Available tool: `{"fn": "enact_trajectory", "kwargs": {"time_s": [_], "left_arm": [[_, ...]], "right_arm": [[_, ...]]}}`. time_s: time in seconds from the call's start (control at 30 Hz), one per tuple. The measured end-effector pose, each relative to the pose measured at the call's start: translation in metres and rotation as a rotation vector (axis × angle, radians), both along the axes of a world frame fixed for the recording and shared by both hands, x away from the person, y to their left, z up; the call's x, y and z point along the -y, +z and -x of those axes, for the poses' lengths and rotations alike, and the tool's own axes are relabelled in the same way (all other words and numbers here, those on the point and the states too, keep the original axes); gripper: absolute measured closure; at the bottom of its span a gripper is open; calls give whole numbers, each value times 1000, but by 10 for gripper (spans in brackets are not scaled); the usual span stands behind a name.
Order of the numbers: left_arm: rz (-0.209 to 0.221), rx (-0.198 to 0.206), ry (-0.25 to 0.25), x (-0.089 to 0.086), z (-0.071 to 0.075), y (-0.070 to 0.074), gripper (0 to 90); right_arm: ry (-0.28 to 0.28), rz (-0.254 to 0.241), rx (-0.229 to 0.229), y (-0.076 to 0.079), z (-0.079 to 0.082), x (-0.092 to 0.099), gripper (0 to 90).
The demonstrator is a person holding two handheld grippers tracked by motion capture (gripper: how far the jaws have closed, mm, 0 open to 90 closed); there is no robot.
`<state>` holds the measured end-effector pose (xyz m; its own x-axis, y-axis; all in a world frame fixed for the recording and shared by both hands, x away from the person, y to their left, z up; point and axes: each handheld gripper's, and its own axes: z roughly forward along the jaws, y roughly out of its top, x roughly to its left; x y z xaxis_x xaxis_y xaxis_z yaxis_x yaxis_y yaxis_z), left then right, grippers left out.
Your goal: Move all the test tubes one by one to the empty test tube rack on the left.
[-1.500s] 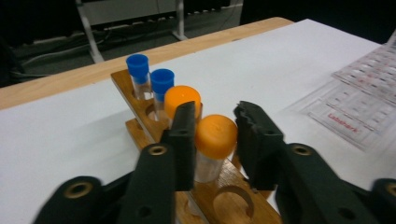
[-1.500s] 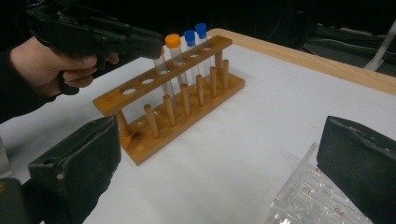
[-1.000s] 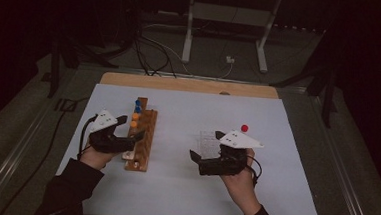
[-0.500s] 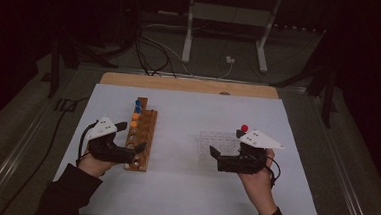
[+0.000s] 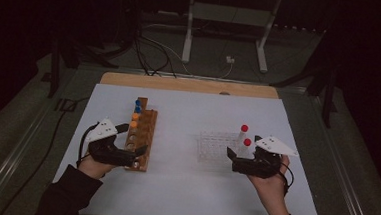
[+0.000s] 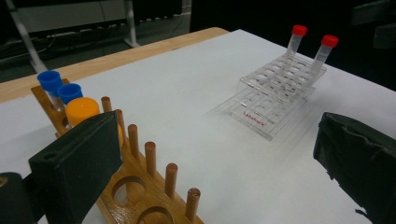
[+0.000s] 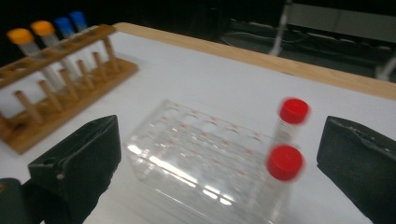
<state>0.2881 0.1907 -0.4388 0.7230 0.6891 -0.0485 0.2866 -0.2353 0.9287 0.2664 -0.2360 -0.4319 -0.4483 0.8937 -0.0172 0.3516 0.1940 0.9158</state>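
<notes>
L gripper (image 5: 136, 153) fingers spread, just opened, nothing btwn, at wood rack (image 5: 142, 140). R gripper (image 5: 231, 157) fingers spread by clear rack (image 5: 216, 148) w/ red-cap tubes (image 5: 246, 146).

In the right gripper view, the two red-capped tubes (image 7: 285, 163) are motion-blurred.
</notes>
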Motion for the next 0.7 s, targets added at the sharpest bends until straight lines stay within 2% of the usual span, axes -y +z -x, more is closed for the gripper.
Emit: {"fn": "enact_trajectory", "kwargs": {"time_s": [0.17, 0.47, 0.6, 0.7], "left_arm": [[-4, -5, -5, 2, 0, -1, 17], [-2, -7, -3, 1, 0, 0, 18], [-5, -7, 0, 0, -1, -1, 18], [-6, -7, 7, 0, -1, -1, 18]], "right_arm": [[-37, 6, -22, -7, 1, 10, 0], [-102, 19, -104, -26, 0, 23, 19], [-125, 15, -127, -31, -2, 24, 132], [-132, 17, -136, -33, -3, 24, 249]]}}
